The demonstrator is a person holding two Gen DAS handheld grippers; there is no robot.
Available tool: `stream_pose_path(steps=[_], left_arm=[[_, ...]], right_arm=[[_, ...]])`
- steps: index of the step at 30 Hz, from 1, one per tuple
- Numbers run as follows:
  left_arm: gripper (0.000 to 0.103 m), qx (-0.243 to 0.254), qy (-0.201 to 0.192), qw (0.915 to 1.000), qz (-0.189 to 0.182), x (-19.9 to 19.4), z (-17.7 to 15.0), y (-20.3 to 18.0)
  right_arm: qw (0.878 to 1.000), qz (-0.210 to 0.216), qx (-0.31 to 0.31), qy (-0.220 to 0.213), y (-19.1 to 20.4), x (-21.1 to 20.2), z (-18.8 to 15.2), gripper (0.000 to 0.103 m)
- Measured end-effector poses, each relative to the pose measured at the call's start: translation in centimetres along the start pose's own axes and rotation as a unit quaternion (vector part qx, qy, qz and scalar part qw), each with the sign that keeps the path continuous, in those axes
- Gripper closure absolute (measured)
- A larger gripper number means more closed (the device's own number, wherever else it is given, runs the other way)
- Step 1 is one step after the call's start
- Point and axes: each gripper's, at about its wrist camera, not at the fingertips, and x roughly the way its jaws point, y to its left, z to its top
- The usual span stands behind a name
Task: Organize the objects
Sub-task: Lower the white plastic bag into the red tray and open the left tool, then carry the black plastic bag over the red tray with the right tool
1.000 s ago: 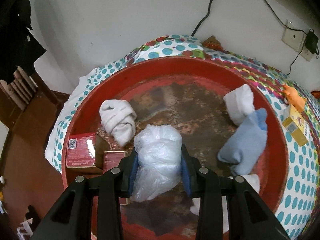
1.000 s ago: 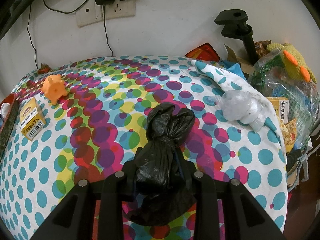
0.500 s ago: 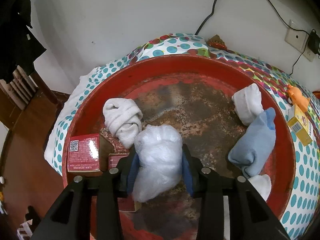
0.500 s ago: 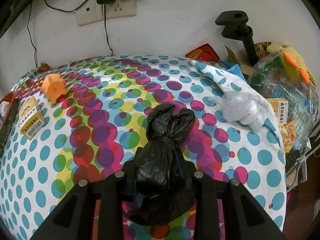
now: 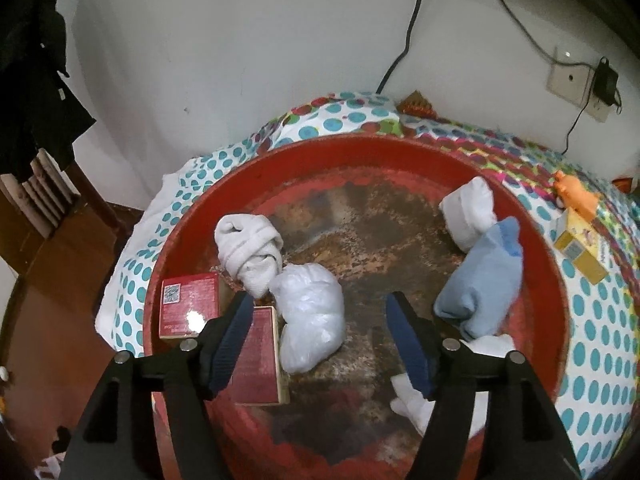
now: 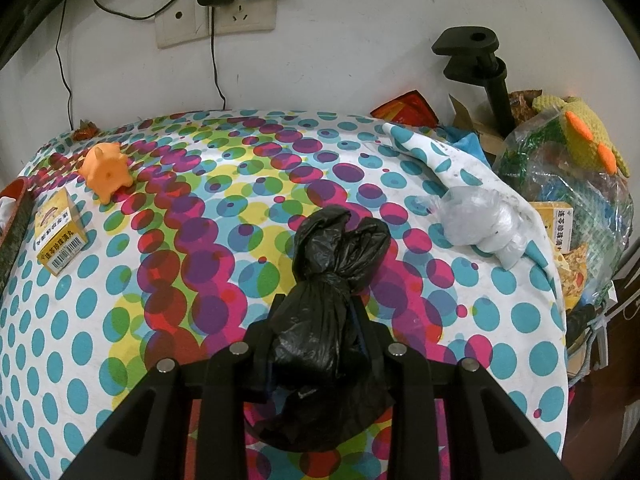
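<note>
A round red tray (image 5: 558, 316) lies on the dotted cloth. On its floor rests a white plastic bag bundle (image 5: 310, 316), beside a rolled white sock (image 5: 248, 248). My left gripper (image 5: 320, 304) hangs over the bundle; its jaws are opening and the blue pads stand clear of the bag. In the right wrist view my right gripper (image 6: 316, 316) is shut on a knotted black plastic bag (image 6: 332, 280) above the dotted tablecloth (image 6: 160, 260).
The tray also holds two red boxes (image 5: 188, 304), a blue sock (image 5: 484, 284) and more white socks (image 5: 468, 212). On the cloth lie a yellow box (image 6: 60, 240), an orange toy (image 6: 106, 170) and another white bag bundle (image 6: 480, 224). Clutter (image 6: 568, 184) crowds the right edge.
The left gripper's jaws have spread and let go of the white bag bundle, which now lies on the tray floor against the rolled sock. The right gripper and black bag have not moved.
</note>
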Motion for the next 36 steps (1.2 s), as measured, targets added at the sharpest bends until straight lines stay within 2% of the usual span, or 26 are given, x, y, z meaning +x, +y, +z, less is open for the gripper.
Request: stream_pose_path(steps=[3,10,13,21,28,36], left_arm=[[0.032,-0.009,-0.005,0.9999,-0.003,-0.7,-0.3,0.3],[0.024,-0.032,-0.015,0.9983,0.045,-2.4,-2.2,0.9],[0.018,-0.038,-0.025,0.9976,0.052,-3.2,-3.3,1.2],[0.011,-0.022,-0.045,0.9956,0.08,-4.1,-4.9,2.0],[0.008,-0.048,-0.052,0.996,0.055,-4.5,-4.8,3.9],[0.008,-0.061,-0.039,0.9965,0.042,-3.8,-4.9,4.5]], right_arm=[[1.0,-0.003,-0.003,0.0,0.0,0.0,0.0,0.072],[1.0,-0.006,-0.005,0.0,0.3,0.0,0.1,0.072],[1.0,-0.009,-0.008,0.0,0.3,0.0,0.1,0.072],[0.999,-0.029,-0.023,-0.002,0.1,0.1,0.2,0.074],[0.998,-0.056,-0.015,-0.001,0.1,-0.4,0.3,0.074],[0.999,-0.038,-0.007,-0.012,1.5,-2.1,0.7,0.074]])
